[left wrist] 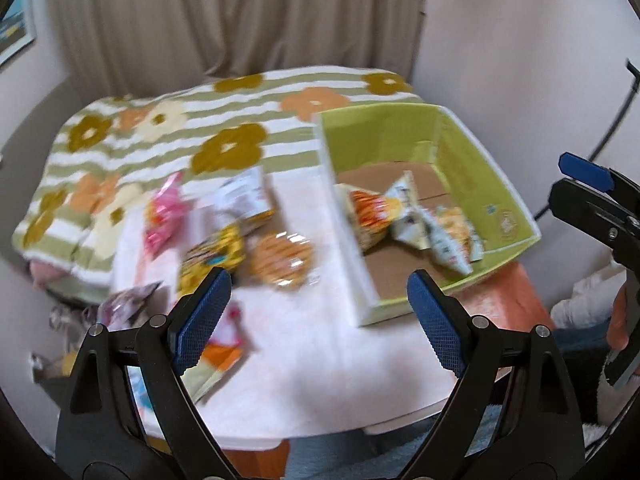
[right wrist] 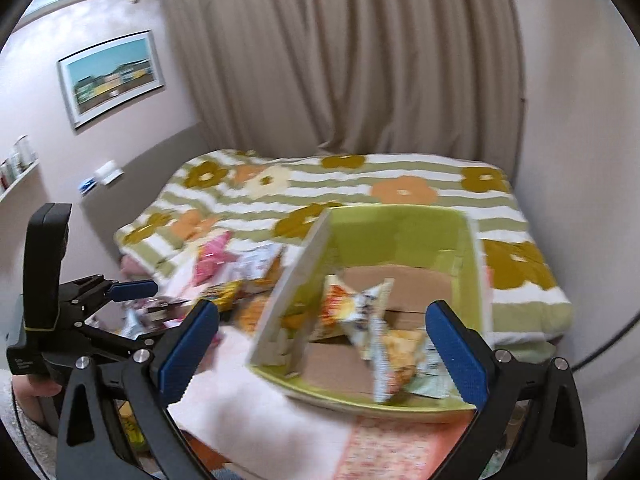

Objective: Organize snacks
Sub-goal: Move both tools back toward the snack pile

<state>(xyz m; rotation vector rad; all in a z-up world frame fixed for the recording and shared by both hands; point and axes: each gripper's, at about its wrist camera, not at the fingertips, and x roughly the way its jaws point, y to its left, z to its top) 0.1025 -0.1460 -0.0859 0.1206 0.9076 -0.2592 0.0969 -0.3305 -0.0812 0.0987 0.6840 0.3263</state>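
Both grippers stand wide apart in the jaws and hold nothing: the left gripper (left wrist: pixel 318 312) hangs above the near part of the pale table (left wrist: pixel 320 360), and the right gripper (right wrist: pixel 320 344) hangs over the near rim of the green box (right wrist: pixel 400 224).

Part of the sorting looks done. Inside the box, on its brown cardboard floor, lie a few packets: an orange-and-white bag (left wrist: pixel 370 212), and beside it a crumpled blue-and-white packet (left wrist: pixel 416 216) with another yellowish one against it. Blur makes it hard to count them exactly, so three or so is a fair guess.

More is left than is done. Still out on the table, to the left of the box, sit a round orange snack in clear wrap (left wrist: pixel 285 258), a yellow packet (left wrist: pixel 212 254), a pink packet (left wrist: pixel 162 216) and a white-and-grey packet (left wrist: pixel 242 196). Nearer the left gripper's fingers lie a dark pouch (left wrist: pixel 128 304) and an orange-and-white packet (left wrist: pixel 226 348), partly hidden.

Judging by this, the task is somewhere before its midpoint, with both grippers free for another pick.
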